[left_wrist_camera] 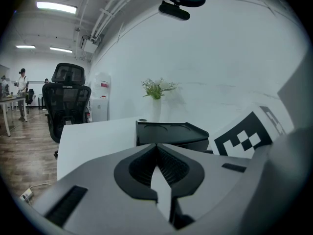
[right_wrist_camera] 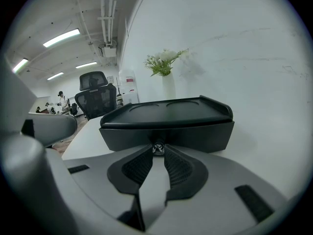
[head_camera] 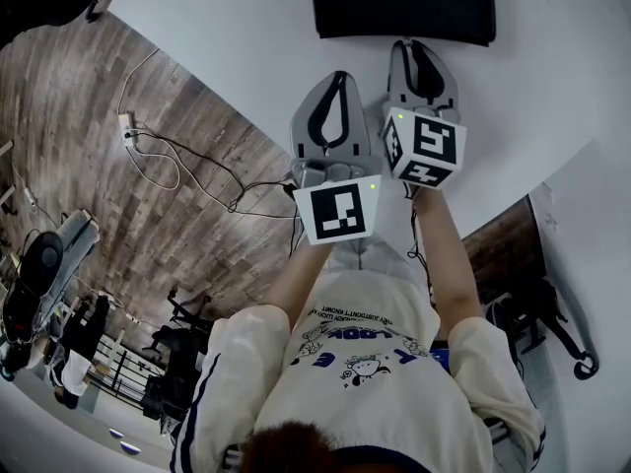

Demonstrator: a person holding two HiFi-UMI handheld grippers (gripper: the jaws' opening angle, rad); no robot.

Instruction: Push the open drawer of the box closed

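Observation:
A black box (head_camera: pixel 404 3) with a tray-like top stands at the far edge of the white table (head_camera: pixel 227 37). In the right gripper view its drawer front (right_wrist_camera: pixel 195 136) looks about flush under the top. The small round drawer knob (right_wrist_camera: pixel 158 148) sits between my right gripper's (right_wrist_camera: pixel 158 150) fingertips, which close on it from both sides. In the head view the right gripper (head_camera: pixel 414 43) reaches the box's front edge. My left gripper (head_camera: pixel 341 75) hangs to the left and a little back from the box (left_wrist_camera: pixel 171 133), shut with nothing in it; its tips (left_wrist_camera: pixel 157 147) meet.
A white vase with a green plant (right_wrist_camera: pixel 167 82) stands behind the box against the white wall. A black office chair (left_wrist_camera: pixel 68 102) is at the table's far left. Cables and a power strip (head_camera: pixel 148 146) lie on the wooden floor to the left.

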